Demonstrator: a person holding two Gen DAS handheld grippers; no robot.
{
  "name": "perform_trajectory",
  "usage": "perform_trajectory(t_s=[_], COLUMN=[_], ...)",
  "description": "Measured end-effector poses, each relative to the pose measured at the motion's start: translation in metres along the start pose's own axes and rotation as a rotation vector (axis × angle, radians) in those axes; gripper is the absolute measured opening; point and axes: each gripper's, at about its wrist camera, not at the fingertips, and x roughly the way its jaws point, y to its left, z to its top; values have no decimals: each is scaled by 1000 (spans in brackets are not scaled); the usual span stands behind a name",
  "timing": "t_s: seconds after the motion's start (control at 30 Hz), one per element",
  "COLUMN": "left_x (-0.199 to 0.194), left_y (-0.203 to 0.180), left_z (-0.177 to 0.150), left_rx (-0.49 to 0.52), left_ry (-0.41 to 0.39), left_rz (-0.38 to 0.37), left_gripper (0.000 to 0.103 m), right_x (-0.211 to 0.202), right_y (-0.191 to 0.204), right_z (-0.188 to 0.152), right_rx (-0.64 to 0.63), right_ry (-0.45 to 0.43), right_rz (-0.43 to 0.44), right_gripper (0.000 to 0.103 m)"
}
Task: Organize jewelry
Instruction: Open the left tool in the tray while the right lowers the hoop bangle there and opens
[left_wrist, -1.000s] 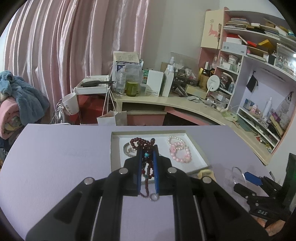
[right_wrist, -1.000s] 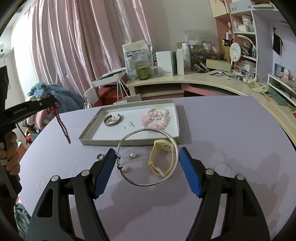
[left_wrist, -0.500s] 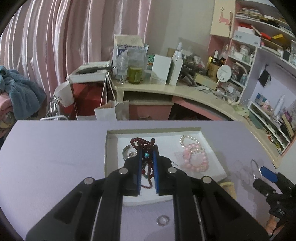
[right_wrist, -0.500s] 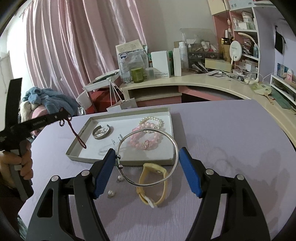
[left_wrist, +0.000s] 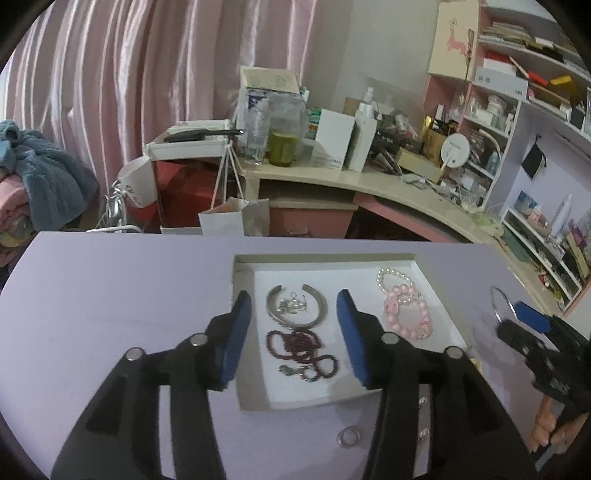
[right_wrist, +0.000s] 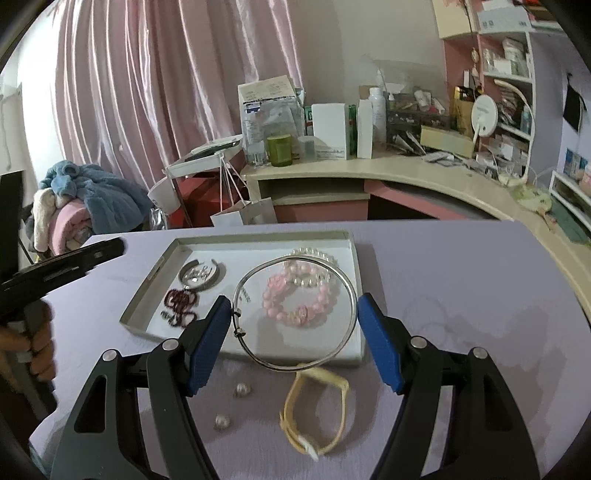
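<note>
My left gripper (left_wrist: 293, 295) hovers over the white tray (left_wrist: 325, 256), its jaws opening with nothing between the pads. Below it in the tray lies the dark red bead necklace (left_wrist: 301, 350), just in front of a silver cuff (left_wrist: 295, 321). A pink bead bracelet (left_wrist: 406, 314) and a pearl bracelet (left_wrist: 391, 275) lie at the tray's right. My right gripper (right_wrist: 293, 306) is shut on a thin silver bangle (right_wrist: 273, 365), held over the tray's near edge.
On the purple table in front of the tray lie a yellow watch band (right_wrist: 314, 406), two pearl earrings (right_wrist: 242, 387) and a small ring (left_wrist: 348, 437). A cluttered desk and shelves stand beyond the table. A person's hand grips each tool.
The left gripper moved over the tray, sank, and opened; the red bead necklace dropped from it into the tray. The right gripper carried the bangle forward towards the tray.
</note>
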Motion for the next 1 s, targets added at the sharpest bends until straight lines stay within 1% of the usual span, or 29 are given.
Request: perform_trajectory(t_s=[0.07,0.17,0.27,0.33,0.4,0.5,0.53,0.57,0.6,0.63,0.7,0.87,1.0], left_x=[-11,-24,-34,-38,-41,-41,-41,-41,-42,-42,-42,-42,-50], left_y=[6,15,21,26,30,33,34,35,36,37,39,39,36], left_z=[-1,-2,-4,-6,-7,-8,-9,-10,-11,-13,-15,-22,-29], left_rx=[-11,-28,-41,-47,-52,-57,-61,-63,-65,-64,-66,-87,-77], left_ry=[-20,-41,-53,-55,-56,-54,-52,-50,-50,-50,-50,-39,-41], left_rz=[5,4,4,7,13,20,22,22,22,24,28,12,5], left_gripper=[61,67,69,69,69,70,70,70,70,70,70,70,71], right_x=[14,43,75,91,102,112,113,113,109,103,95,61,34], right_y=[4,9,14,18,19,16,14,12,8,5,1,-17,-20], right_z=[8,16,18,19,23,34,36,36,35,32,28,11,3], right_rx=[-9,-14,-17,-22,-19,-4,3,12,27,39,49,99,108], right_ry=[16,76,160,194,200,163,166,170,166,155,146,115,83], right_rz=[-10,-13,-8,-27,-45,-38,-53,-49,-30,-13,-9,19,28], right_gripper=[72,72,72,72,72,73,76,82,84,84,84,83,81])
